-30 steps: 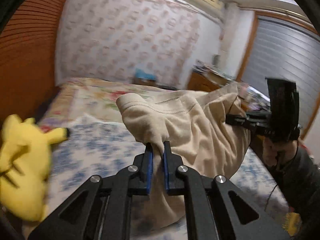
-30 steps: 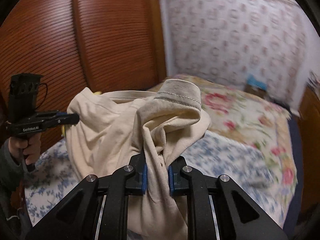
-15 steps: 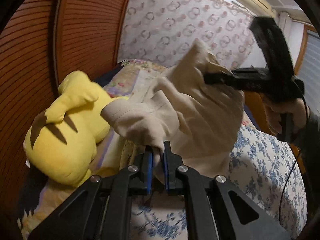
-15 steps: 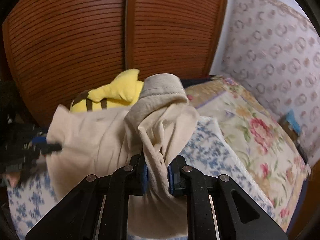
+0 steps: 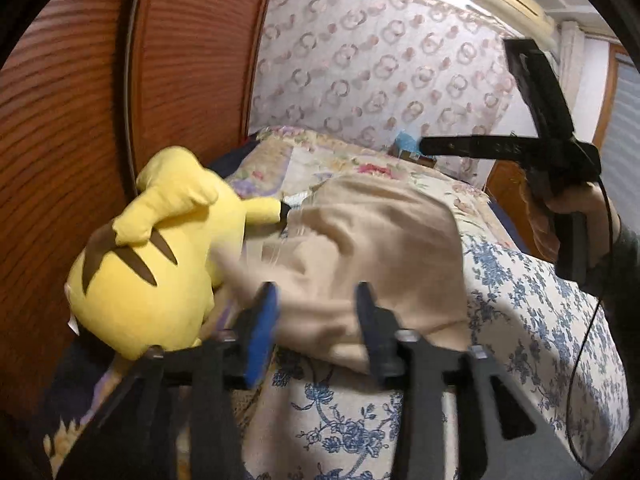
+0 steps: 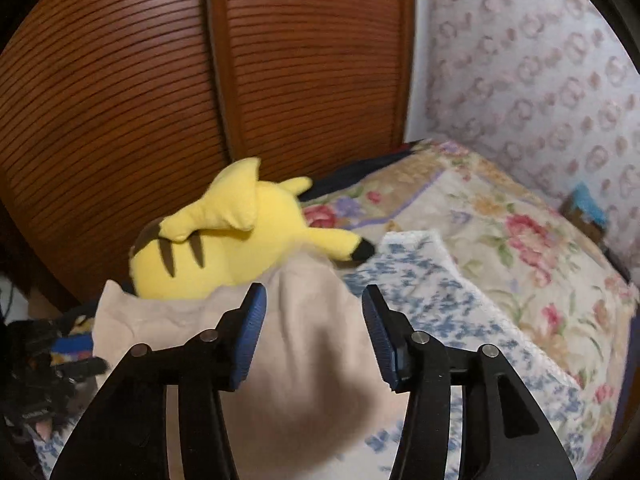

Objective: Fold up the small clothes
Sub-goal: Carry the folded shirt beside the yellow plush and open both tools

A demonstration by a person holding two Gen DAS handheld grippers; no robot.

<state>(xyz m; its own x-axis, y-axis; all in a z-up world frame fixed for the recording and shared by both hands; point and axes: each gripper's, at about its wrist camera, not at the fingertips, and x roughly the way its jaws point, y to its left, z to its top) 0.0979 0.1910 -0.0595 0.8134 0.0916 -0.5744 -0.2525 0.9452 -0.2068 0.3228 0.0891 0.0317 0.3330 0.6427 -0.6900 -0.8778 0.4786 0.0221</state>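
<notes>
A beige garment (image 5: 372, 248) lies bunched on the blue-flowered bed cover, against the yellow plush toy. My left gripper (image 5: 316, 304) hovers just over its near edge, jaws opening, the cloth blurred below them and free of the pads. In the right wrist view the same beige garment (image 6: 304, 344) drops beneath my right gripper (image 6: 312, 300), whose jaws are opening with no cloth pinched between the blue pads. The right gripper (image 5: 424, 146) also shows high at the right in the left wrist view, held by a hand.
A yellow plush toy (image 5: 160, 256) (image 6: 240, 240) lies beside the garment by the wooden slatted wardrobe doors (image 6: 160, 80). A floral quilt (image 6: 500, 240) covers the far bed. The blue-flowered cover (image 5: 540, 320) spreads to the right. A small blue box (image 6: 588, 204) sits by the wall.
Both grippers swung the garment toward the plush toy and lowered it, then opened. The cloth has slipped out of both pairs of pads and dropped onto the bed.
</notes>
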